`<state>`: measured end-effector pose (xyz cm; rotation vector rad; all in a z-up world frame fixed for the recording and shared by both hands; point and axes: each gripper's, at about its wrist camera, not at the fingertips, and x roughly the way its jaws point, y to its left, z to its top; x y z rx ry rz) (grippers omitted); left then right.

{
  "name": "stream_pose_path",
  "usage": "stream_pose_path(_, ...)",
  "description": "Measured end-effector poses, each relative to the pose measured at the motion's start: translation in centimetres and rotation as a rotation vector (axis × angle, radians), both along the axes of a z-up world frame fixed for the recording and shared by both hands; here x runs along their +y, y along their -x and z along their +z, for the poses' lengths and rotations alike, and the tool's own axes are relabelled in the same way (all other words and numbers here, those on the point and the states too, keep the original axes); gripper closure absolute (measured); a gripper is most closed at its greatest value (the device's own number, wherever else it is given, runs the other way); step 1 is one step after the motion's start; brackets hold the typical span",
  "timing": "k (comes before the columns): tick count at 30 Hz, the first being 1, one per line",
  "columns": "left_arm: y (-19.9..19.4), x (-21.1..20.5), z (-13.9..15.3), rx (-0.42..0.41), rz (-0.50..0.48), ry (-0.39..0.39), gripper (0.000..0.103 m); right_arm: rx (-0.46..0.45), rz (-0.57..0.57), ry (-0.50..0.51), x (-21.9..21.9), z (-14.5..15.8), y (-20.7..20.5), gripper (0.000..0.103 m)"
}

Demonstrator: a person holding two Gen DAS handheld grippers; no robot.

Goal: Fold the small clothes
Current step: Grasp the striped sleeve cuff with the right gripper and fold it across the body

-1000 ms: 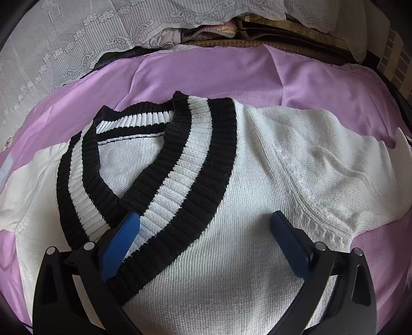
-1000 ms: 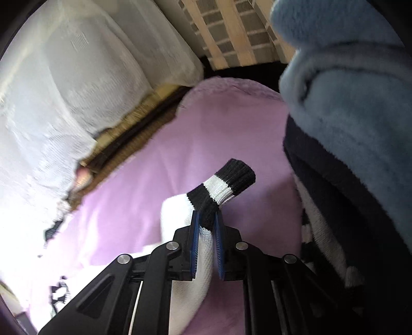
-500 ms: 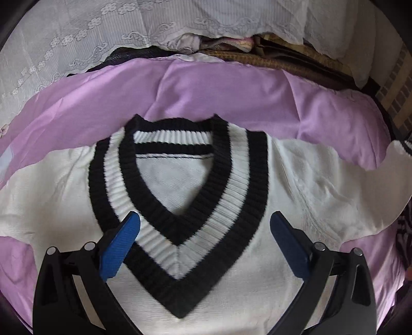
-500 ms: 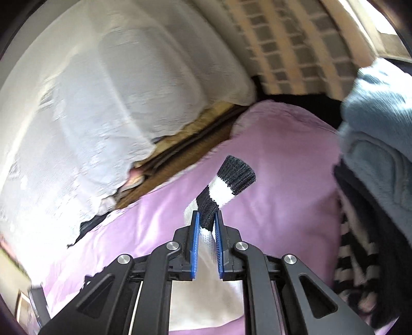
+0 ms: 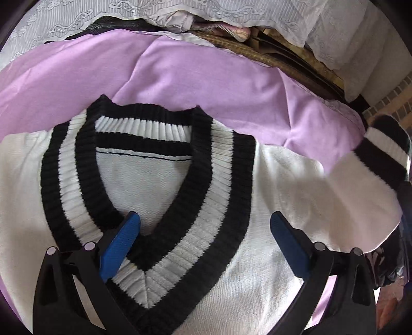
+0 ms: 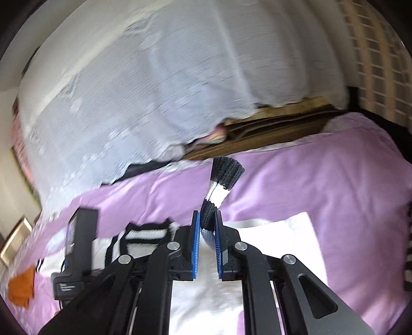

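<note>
A white knit sweater (image 5: 231,270) with a black-and-white striped V-neck collar (image 5: 221,180) lies front up on a purple sheet (image 5: 206,77). My left gripper (image 5: 204,226) is open and hovers just above the chest, its left fingertip over the V of the collar. My right gripper (image 6: 206,219) is shut on the sweater's right sleeve near its striped cuff (image 6: 221,185), and holds the sleeve lifted over the body. That cuff also shows in the left wrist view (image 5: 383,152) at the right edge. The sweater body (image 6: 270,244) lies under the right gripper.
White lace fabric (image 5: 180,10) and a woven mat edge (image 5: 270,56) lie beyond the sheet. An orange cloth (image 6: 22,288) lies at the left of the bed. Striped dark clothes (image 6: 408,257) sit at the right edge. The left gripper's body (image 6: 77,252) shows in the right wrist view.
My right gripper has carried the sleeve up and leftward toward the sweater's body. The left gripper view has shifted so the collar is centred; it stays open.
</note>
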<state>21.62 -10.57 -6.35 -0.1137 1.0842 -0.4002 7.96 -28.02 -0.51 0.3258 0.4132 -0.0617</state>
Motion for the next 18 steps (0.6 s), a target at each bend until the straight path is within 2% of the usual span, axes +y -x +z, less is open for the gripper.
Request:
stream_pose_path(7, -0.7, 0.9, -0.4, 0.011, 0.018, 0.05, 0.005, 0.036, 0.1, 0.034, 5.4, -0.7, -2.1, 0.092)
stream_pose_path(14, -0.7, 4.0, 2.5, -0.153, 0.097, -0.007, 0.005, 0.013, 0.152, 0.059, 9.8, -0.3, -3.8, 0.092)
stream_pose_path(18, -0.8, 7.4, 3.0, -0.206, 0.162, 0.002, 0.005, -0.005, 0.216, 0.057, 12.5, 0.3, -5.0, 0.092)
